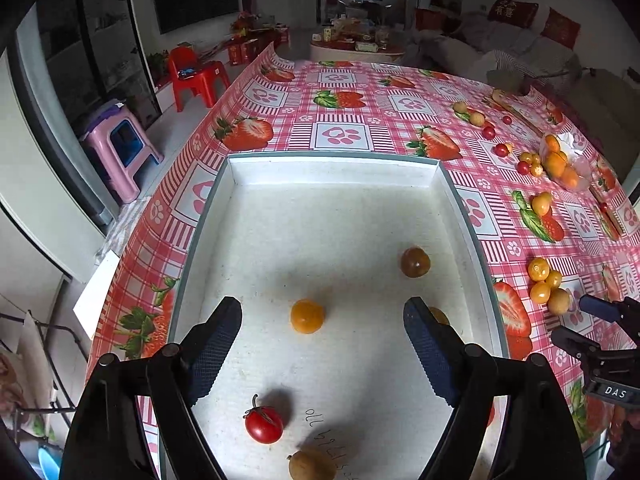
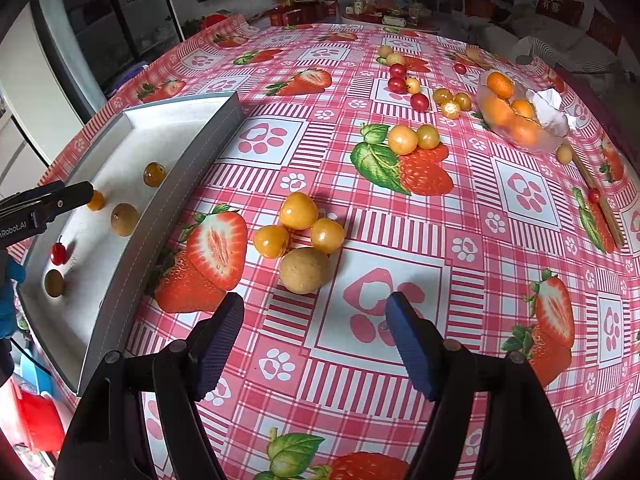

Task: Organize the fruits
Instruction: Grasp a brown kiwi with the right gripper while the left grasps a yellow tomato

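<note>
Early on: 5 fruits lie in the white tray (image 1: 332, 168) (incl. the orange one (image 1: 307, 316)), approx 20+ left on the desk (image 2: 400, 240). Left hand-held gripper (image 1: 322, 340) gapes empty above the tray; right hand-held gripper (image 2: 316, 340) gapes empty near the brown fruit (image 2: 305, 270).

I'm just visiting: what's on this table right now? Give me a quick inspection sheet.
Surface: table under a pink strawberry-print cloth.
Job's things: white tray holding five small fruits, among them an orange one and a red tomato; a cluster of yellow fruits lies loose on the cloth.
Clutter: clear bowl of oranges; more small fruits scattered beyond.
Tongs: left tongs open over the tray, empty; right tongs open over the cloth, empty.
Cables: nothing seen.
Surroundings: living room, red chair, sofa.
</note>
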A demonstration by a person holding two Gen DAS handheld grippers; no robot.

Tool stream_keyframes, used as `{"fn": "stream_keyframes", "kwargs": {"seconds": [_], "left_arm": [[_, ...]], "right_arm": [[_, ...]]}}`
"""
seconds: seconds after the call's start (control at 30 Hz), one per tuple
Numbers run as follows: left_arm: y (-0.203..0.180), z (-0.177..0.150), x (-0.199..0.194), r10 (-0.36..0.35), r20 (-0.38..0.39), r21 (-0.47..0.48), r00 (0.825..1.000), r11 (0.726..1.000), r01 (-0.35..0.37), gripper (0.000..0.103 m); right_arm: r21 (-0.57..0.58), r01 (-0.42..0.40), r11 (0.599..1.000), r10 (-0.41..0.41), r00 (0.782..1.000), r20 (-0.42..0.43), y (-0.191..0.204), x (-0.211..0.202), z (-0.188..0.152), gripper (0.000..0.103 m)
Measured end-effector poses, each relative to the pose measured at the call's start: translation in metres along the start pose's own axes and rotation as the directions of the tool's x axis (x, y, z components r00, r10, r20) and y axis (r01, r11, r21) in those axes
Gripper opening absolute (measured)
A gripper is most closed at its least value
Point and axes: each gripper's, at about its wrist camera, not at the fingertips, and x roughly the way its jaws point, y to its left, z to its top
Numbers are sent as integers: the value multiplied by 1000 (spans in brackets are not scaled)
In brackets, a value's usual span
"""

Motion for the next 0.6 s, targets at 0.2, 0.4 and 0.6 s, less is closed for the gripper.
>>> {"fn": "stream_keyframes", "kwargs": {"seconds": [0.2, 0.4, 0.6], "left_arm": [[-35, 6, -20, -45, 35, 78, 998, 996, 43, 84], [-82, 15, -25, -88, 40, 173, 995, 982, 80, 84], [-130, 21, -10, -129, -1, 241, 992, 962, 126, 84]], "right_arm": [[-3, 24, 1000, -24, 1000, 4, 3, 10, 4, 57], [1, 64, 998, -64, 997, 36, -4, 12, 9, 31], [71, 89, 994, -93, 994, 50, -39, 9, 8, 31]]}}
